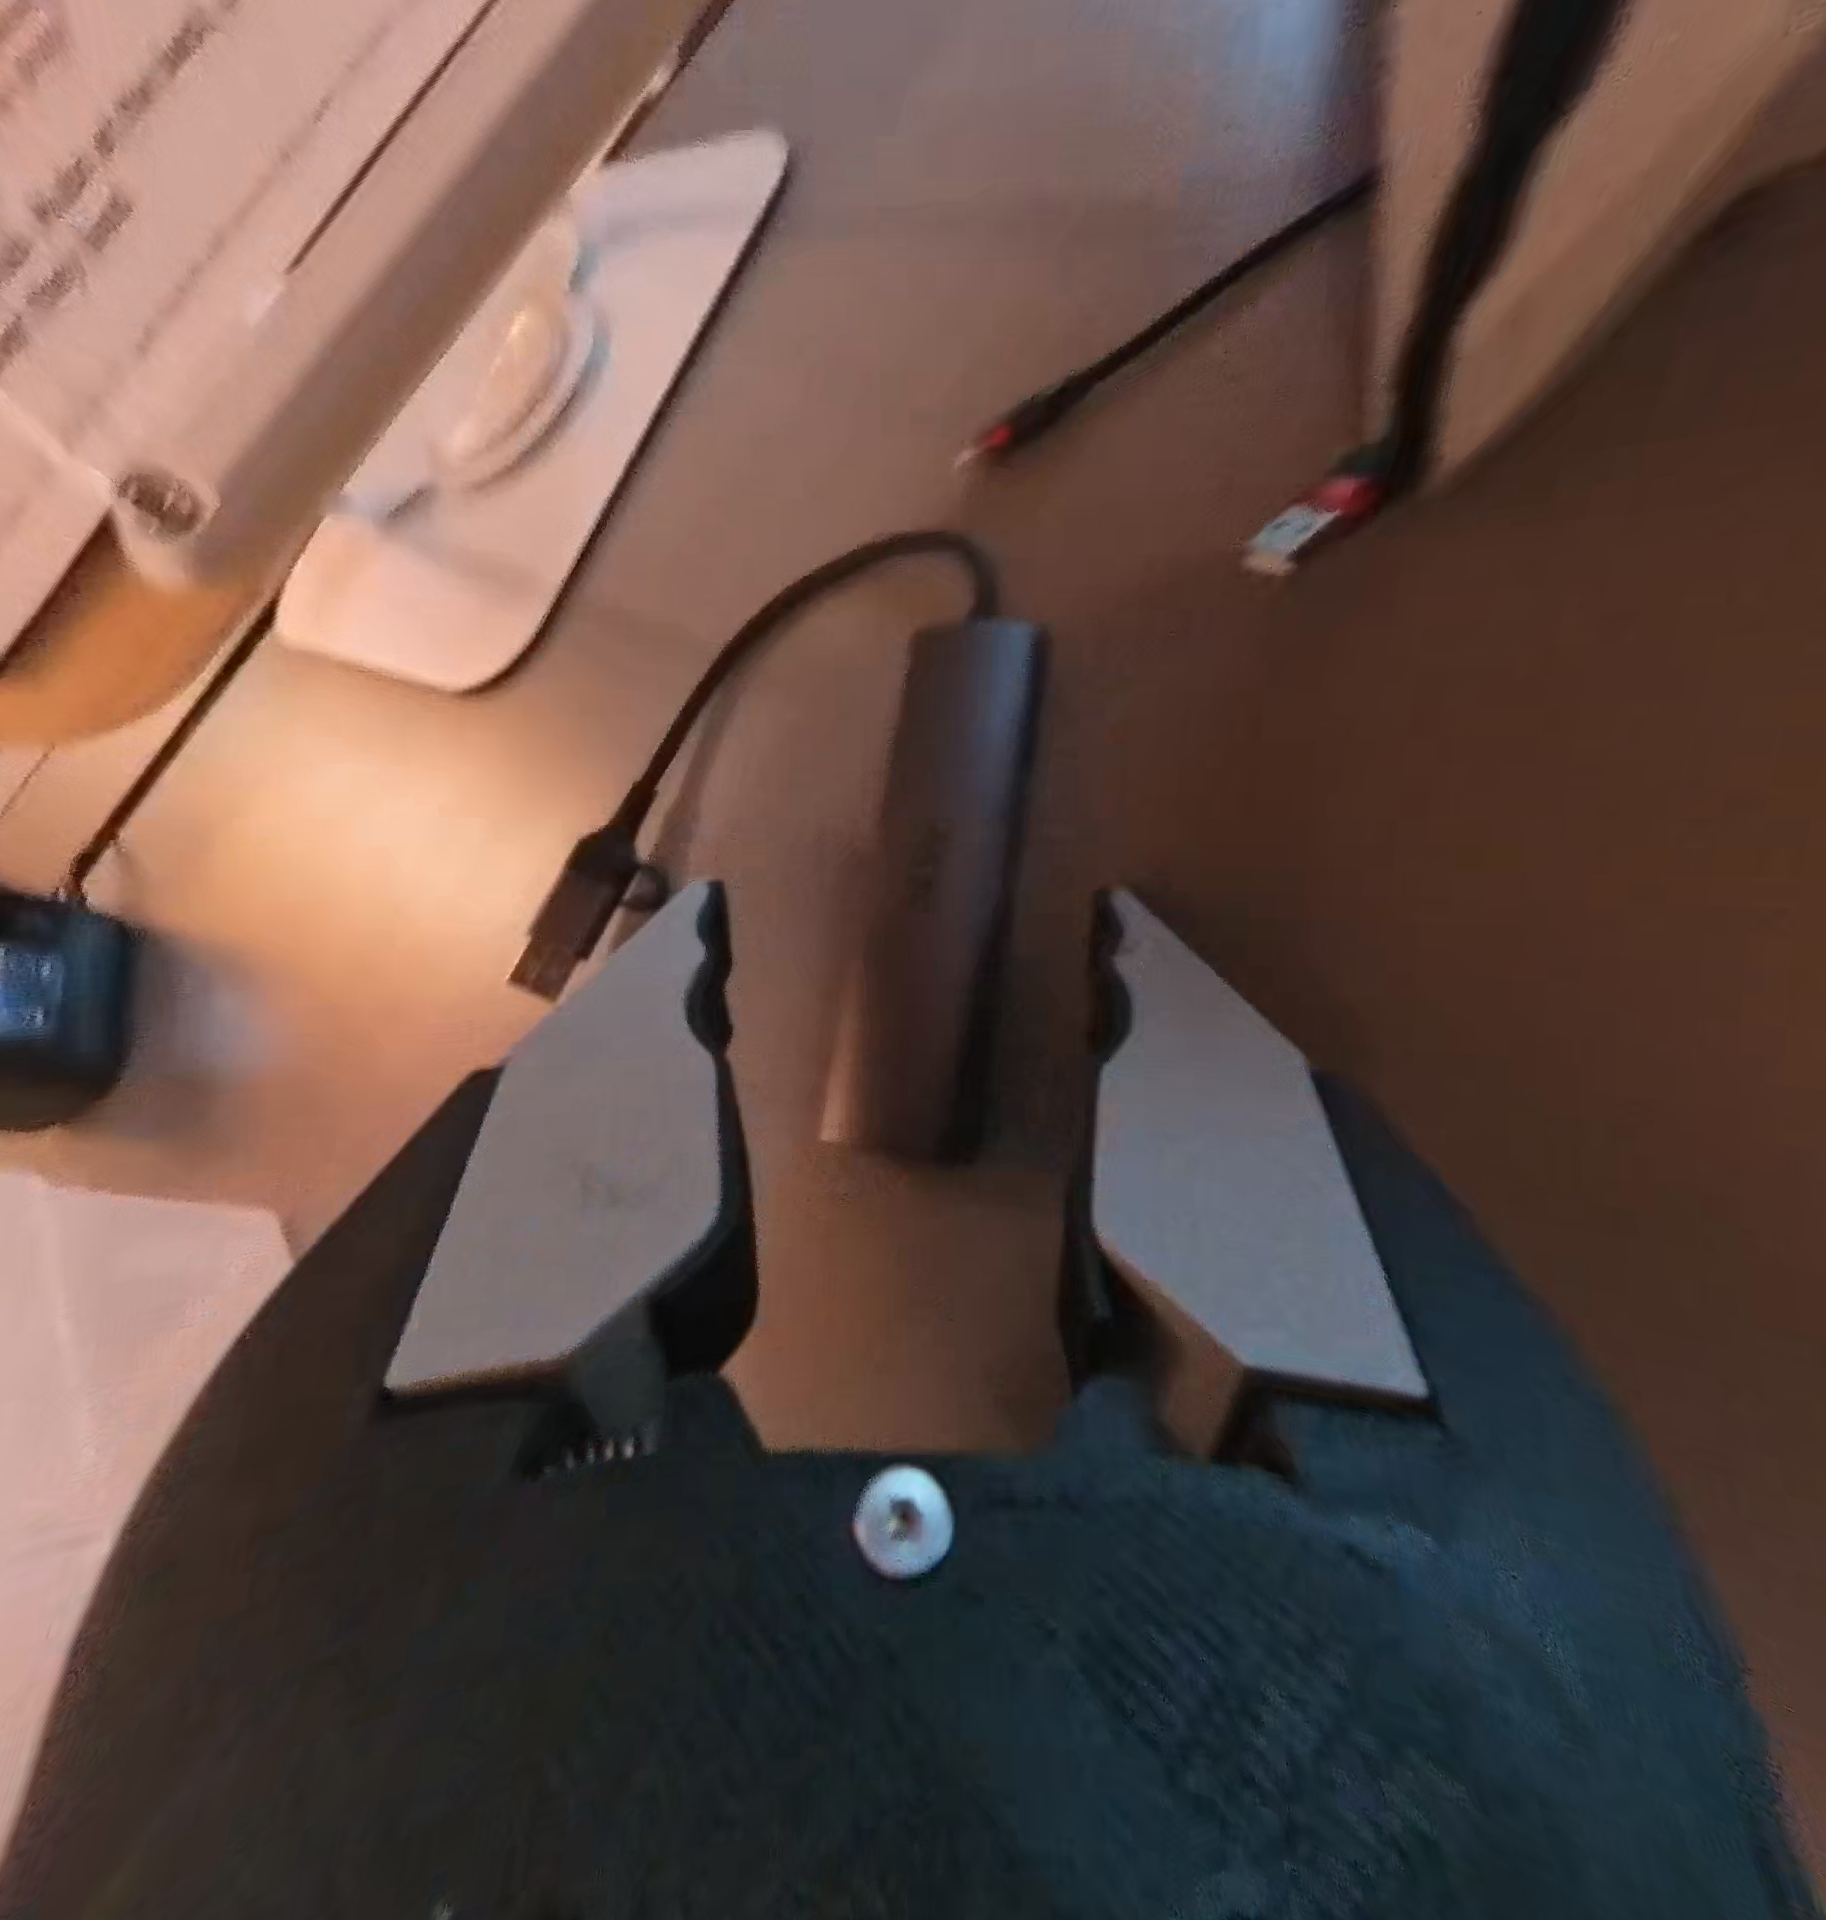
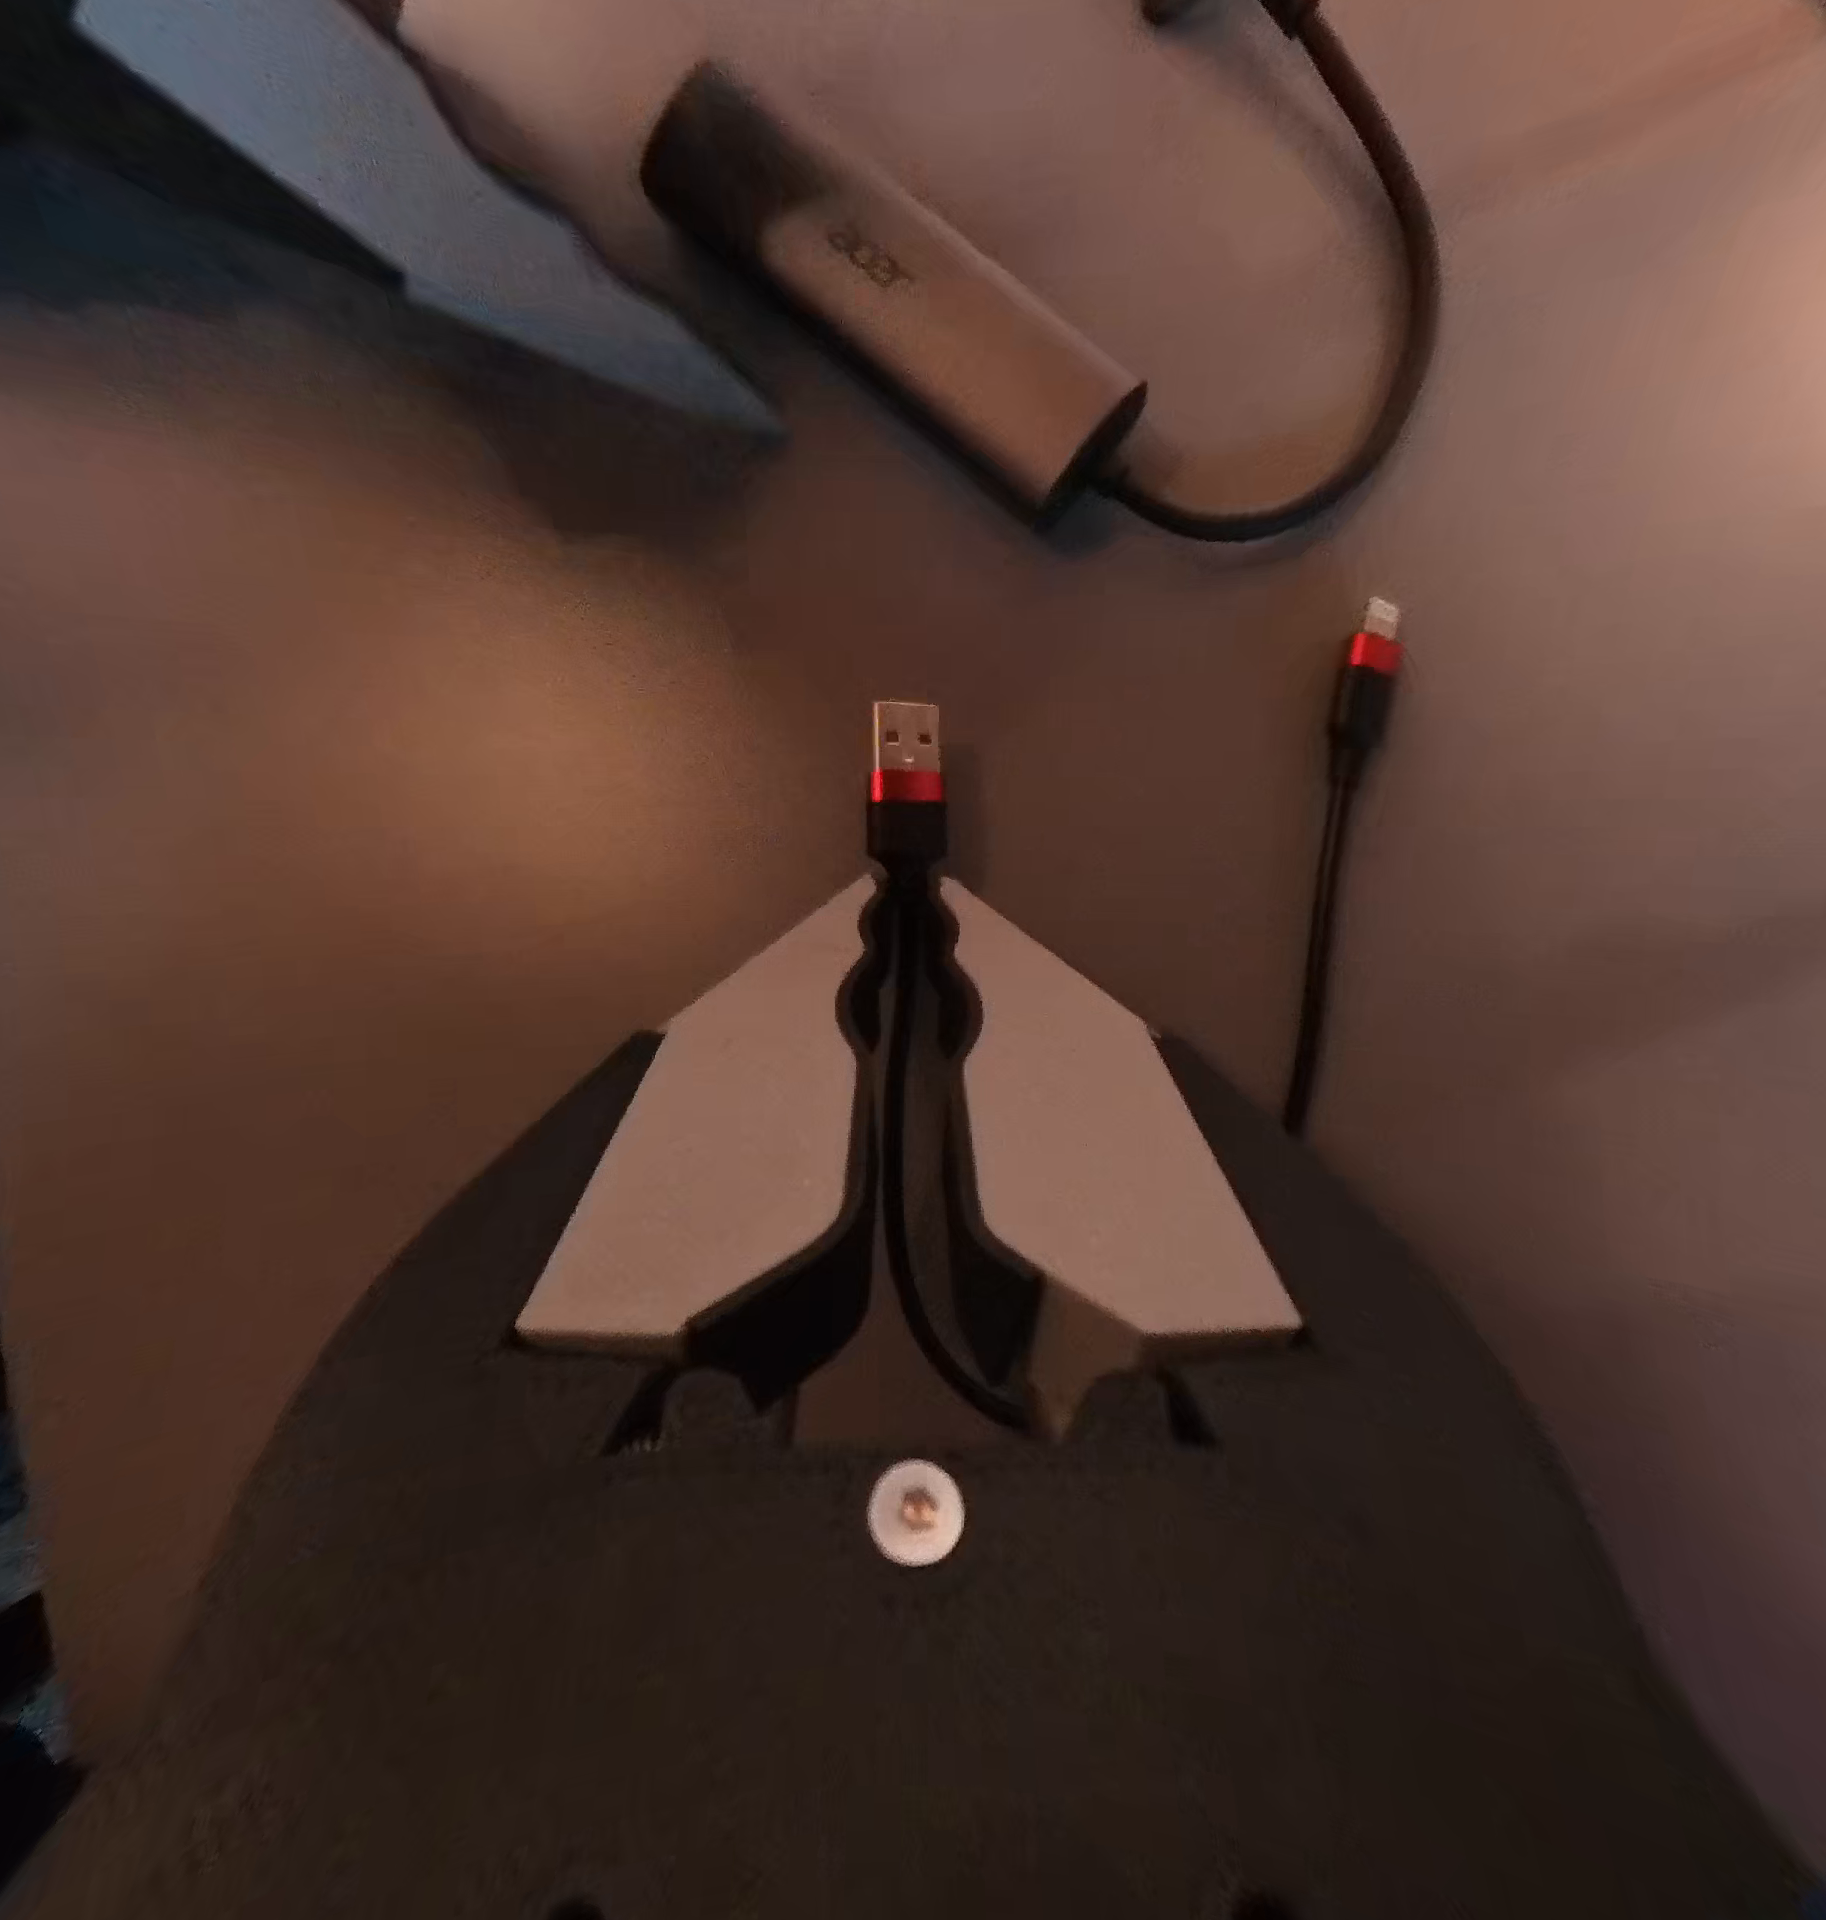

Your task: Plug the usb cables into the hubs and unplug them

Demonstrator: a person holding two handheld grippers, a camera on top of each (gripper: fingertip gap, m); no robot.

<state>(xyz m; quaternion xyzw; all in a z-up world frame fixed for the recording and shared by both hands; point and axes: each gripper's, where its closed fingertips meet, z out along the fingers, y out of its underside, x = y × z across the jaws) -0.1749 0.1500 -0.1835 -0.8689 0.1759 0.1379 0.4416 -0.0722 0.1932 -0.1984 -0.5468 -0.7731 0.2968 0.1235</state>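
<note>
A dark grey USB hub [image 1: 956, 883] lies on the brown desk, seen lengthwise between the fingers of my left gripper [image 1: 909, 914], which is open and empty above it. The hub's own short black cable ends in a loose plug [image 1: 576, 925]. My right gripper [image 2: 907, 883] is shut on a black cable just behind its red-collared USB-A plug [image 2: 904, 758], which points towards the hub [image 2: 888, 281] and stands well short of it. That plug [image 1: 1304, 525] also shows in the left wrist view. The cable's small connector end [image 2: 1374, 644] lies on the desk.
A white stand base [image 1: 535, 416] and a sheet of paper [image 1: 57, 208] are at the left. A black adapter [image 1: 26, 997] and a white sheet [image 1: 78, 1403] lie near the left edge. The left gripper's finger [image 2: 421, 208] shows beside the hub. The black adapter [image 1: 26, 997] is about 25 cm from my left fingertips and 40 cm from my right.
</note>
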